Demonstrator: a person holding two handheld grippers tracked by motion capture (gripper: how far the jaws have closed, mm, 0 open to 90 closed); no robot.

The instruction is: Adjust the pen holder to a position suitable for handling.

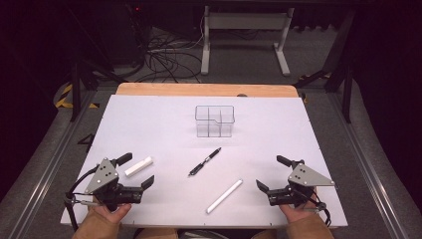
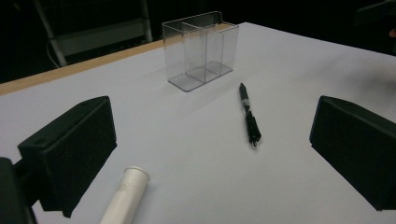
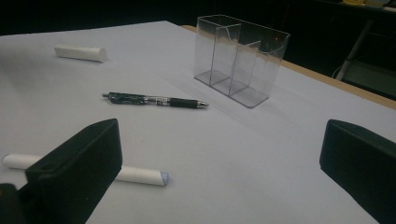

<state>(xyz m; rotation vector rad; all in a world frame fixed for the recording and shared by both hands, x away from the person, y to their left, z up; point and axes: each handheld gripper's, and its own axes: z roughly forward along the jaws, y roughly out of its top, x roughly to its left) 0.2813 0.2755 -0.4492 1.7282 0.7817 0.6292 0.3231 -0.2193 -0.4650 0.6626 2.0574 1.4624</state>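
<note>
White short stick: my left gripper [image 1: 137, 170] has its jaws on both sides of a short white stick [image 1: 138, 166]. It looks smooth and chalky, with a round open end [image 2: 125, 194].
Which way it points: in the high view I see its long side run from near-left up to far-right. It lies flat near the left front of the table.
Left gripper: my jaws are wide apart. They hold nothing. The stick lies near the left jaw, and I cannot tell if they touch.
Right gripper: my right gripper [image 1: 271, 174] is at the right front. Its black jaws are wide apart too and hold nothing.
Long white stick: a longer, thin white stick [image 1: 224, 196] lies between my two grippers. It slants the same way.
Pen: a black pen [image 1: 204, 162] lies in the middle, slim and shiny. It slants the same way too.
Box: a clear plastic box [image 1: 214, 121] stands upright past the pen. It has thin walls inside that split it into parts.
Table: a white sheet [image 1: 149, 119] covers it, flat and smooth. A wood edge [image 1: 199, 89] shows at the far side.
</note>
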